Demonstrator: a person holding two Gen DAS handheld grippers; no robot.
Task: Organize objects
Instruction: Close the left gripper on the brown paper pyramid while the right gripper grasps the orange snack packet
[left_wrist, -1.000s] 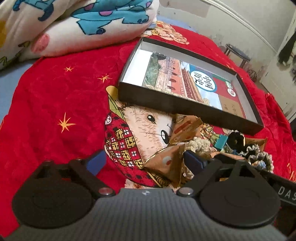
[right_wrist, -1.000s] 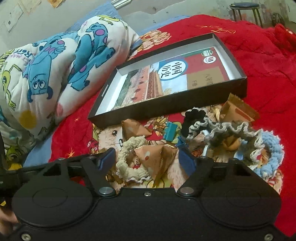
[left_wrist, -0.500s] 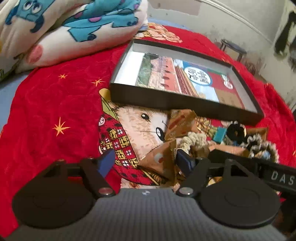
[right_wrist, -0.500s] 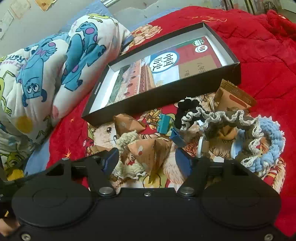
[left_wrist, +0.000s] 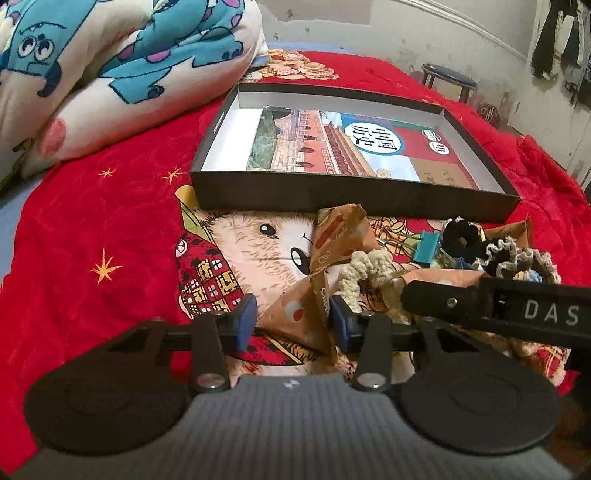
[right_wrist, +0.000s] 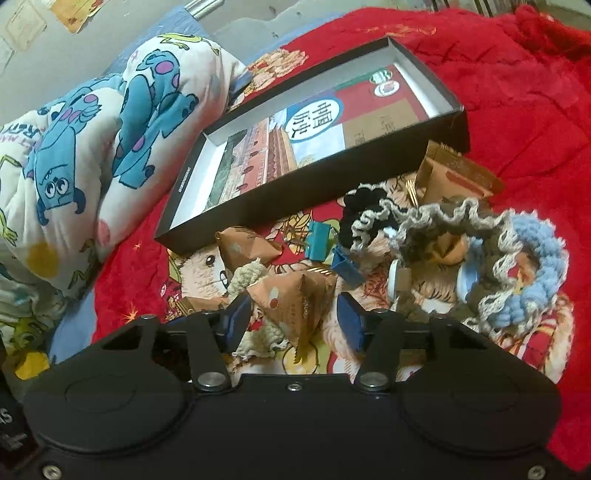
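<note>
My left tongs (left_wrist: 291, 319) and right tongs (right_wrist: 291, 317) each narrowly straddle a brown pyramid packet (left_wrist: 301, 317); the black box (left_wrist: 354, 190) lies at twelve o'clock.

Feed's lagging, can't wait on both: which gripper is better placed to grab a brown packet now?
Probably left. The left gripper closely brackets the left packet; the right gripper gapes wider, and the right packet overlaps a cream scrunchie that might snag.
</note>
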